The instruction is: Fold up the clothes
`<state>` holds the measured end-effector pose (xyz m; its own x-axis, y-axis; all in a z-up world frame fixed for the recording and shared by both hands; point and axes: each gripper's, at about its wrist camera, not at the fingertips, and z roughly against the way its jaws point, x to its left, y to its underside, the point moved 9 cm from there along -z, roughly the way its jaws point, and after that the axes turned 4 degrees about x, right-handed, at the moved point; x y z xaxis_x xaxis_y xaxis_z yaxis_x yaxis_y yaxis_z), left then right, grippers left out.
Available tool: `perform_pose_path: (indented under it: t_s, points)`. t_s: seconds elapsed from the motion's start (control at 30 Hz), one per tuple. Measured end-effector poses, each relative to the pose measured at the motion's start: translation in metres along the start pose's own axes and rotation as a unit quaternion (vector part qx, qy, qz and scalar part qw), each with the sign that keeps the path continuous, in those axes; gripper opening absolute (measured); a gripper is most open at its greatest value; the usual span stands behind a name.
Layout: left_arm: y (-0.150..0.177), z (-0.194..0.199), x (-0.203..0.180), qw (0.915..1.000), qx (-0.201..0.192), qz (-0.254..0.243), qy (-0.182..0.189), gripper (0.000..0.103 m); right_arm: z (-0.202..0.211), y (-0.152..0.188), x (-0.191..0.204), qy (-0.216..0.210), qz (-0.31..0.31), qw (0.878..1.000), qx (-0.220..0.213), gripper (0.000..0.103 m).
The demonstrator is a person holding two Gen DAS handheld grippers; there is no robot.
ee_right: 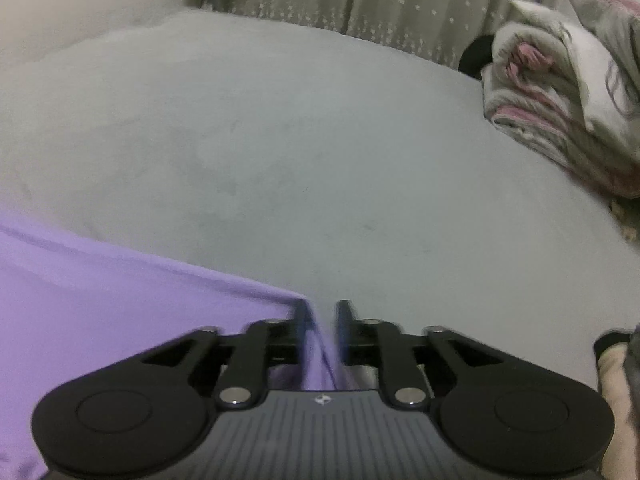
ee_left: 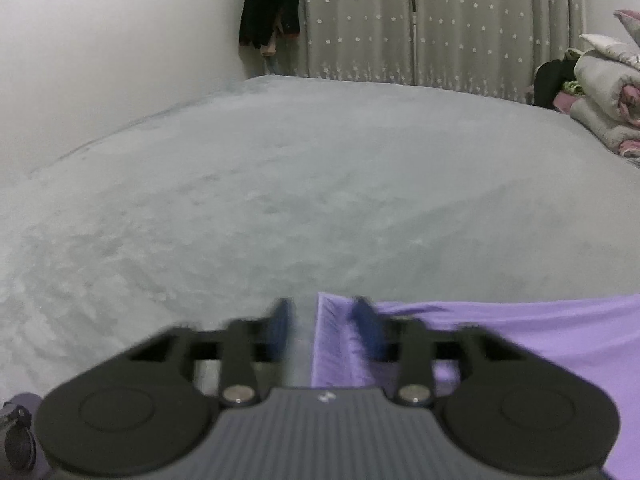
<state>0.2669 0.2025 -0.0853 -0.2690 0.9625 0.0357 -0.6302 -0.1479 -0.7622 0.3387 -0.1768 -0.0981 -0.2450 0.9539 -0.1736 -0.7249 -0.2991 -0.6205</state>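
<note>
A purple garment (ee_left: 520, 340) lies spread flat on the grey bed (ee_left: 300, 180). In the left wrist view its left edge runs up between the fingers of my left gripper (ee_left: 324, 320), which stands open, with the right finger over the cloth. In the right wrist view the garment (ee_right: 100, 300) fills the lower left, and its right corner reaches into the narrow gap of my right gripper (ee_right: 323, 316). That gripper's jaws stand a little apart and do not pinch the cloth. Both grippers sit low over the near edge of the bed (ee_right: 320, 140).
A stack of folded quilts (ee_left: 604, 96) (ee_right: 560, 112) sits at the bed's right side. Star-patterned curtains (ee_left: 400, 20) hang behind the bed, and a dark garment (ee_left: 270, 12) hangs in the corner by the white wall. A person's hand (ee_right: 616, 364) shows at the right edge.
</note>
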Motion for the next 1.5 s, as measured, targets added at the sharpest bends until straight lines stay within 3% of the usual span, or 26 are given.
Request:
perform_pose_path:
  t_s: [0.03,0.23,0.4,0.63,0.8,0.97,1.2,1.33,1.5]
  points:
    - [0.000,0.003,0.000,1.0000,0.000,0.005,0.007,0.052,0.007,0.001,-0.005,-0.010,-0.011,1.000,-0.004,0.033]
    - [-0.004,0.029,-0.021,0.9998,0.001,-0.009,0.020,0.060,0.046,0.022,-0.046,-0.049,-0.065,0.997,0.005,0.034]
    - [-0.007,0.057,-0.069,0.9981,-0.001,-0.036,0.050,0.068,0.076,0.053,-0.080,-0.060,-0.093,0.994,0.017,0.034]
    - [-0.001,0.091,-0.153,0.9914,0.005,-0.081,0.102,0.070,0.109,0.110,-0.113,-0.056,-0.100,0.992,0.043,0.035]
    - [0.011,0.112,-0.213,0.9847,0.014,-0.112,0.133,0.070,0.127,0.145,-0.115,-0.071,-0.099,0.991,0.052,0.035]
    - [0.029,0.127,-0.262,0.9777,0.025,-0.137,0.157,0.070,0.143,0.155,-0.097,-0.086,-0.075,0.993,0.029,0.035]
    - [0.060,0.142,-0.317,0.9633,0.040,-0.187,0.188,0.069,0.149,0.181,-0.087,-0.040,-0.013,0.998,0.040,0.034]
    - [0.072,0.150,-0.334,0.9530,0.042,-0.227,0.197,0.069,0.168,0.216,-0.119,-0.015,-0.043,0.997,0.062,0.034]
    - [0.077,0.147,-0.347,0.9444,0.047,-0.255,0.202,0.069,0.196,0.243,-0.151,-0.035,-0.123,0.990,0.061,0.035]
